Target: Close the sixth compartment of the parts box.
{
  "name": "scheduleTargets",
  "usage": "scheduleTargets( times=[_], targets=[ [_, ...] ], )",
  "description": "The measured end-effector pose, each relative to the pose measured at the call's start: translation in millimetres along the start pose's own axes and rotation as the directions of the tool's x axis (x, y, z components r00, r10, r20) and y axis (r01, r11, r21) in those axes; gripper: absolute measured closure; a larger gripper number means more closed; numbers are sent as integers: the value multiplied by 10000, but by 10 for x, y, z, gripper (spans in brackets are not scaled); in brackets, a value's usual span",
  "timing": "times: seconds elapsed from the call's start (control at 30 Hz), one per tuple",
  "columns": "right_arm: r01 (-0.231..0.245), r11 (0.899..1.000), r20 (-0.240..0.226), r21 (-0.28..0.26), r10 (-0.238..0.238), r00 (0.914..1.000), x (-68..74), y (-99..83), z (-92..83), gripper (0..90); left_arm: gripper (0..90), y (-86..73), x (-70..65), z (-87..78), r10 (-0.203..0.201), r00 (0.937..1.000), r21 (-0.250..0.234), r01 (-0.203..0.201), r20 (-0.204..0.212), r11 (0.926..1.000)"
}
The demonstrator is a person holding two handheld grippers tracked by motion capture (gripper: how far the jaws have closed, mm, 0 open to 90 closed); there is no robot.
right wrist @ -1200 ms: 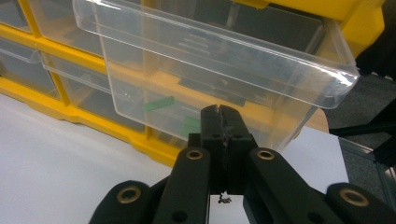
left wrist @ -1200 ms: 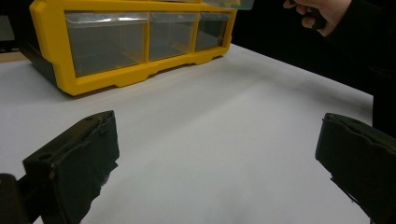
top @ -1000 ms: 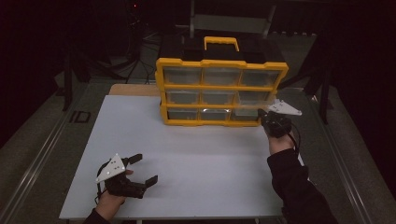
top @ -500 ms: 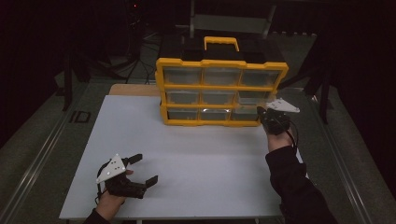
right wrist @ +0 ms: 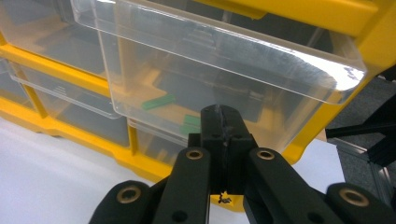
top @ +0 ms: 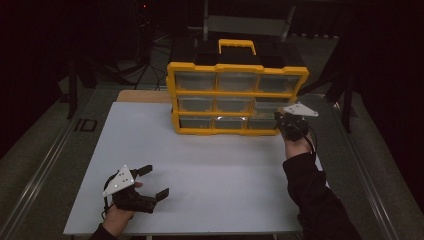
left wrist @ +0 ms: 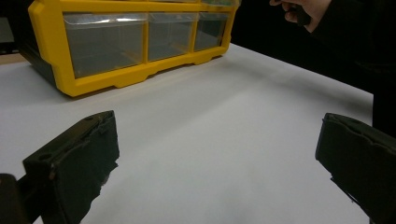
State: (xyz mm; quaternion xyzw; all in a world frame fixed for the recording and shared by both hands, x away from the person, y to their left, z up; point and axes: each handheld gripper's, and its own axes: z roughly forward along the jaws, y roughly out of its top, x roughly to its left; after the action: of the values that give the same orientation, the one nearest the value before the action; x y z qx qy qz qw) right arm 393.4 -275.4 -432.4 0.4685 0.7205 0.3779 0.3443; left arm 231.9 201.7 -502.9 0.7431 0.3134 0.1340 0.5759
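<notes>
1. The clear drawer (right wrist: 219,79), in the right column of the yellow organizer (top: 237,68), is sitting partly pulled out; the pulling looks unfinished.
2. The right gripper (right wrist: 224,123), jaws pressed together with nothing visibly pinched, is pointing at its front, just below the rim.
3. The left gripper (top: 152,181) is resting spread near the table (top: 220,170) edge.

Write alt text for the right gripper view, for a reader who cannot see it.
The right gripper, jaws shut, is at the front of a clear drawer pulled partly out of a yellow organizer. Small green pieces lie inside the drawer.
</notes>
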Motion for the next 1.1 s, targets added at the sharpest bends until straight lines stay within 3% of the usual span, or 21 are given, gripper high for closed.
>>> scheduleTargets(
  times=[1.1],
  targets=[
    [-31,9998,218,178,27,9998,-18,46,238,897,0,-13,13,-1,-101,9999,9,101,10,9999]
  ],
)
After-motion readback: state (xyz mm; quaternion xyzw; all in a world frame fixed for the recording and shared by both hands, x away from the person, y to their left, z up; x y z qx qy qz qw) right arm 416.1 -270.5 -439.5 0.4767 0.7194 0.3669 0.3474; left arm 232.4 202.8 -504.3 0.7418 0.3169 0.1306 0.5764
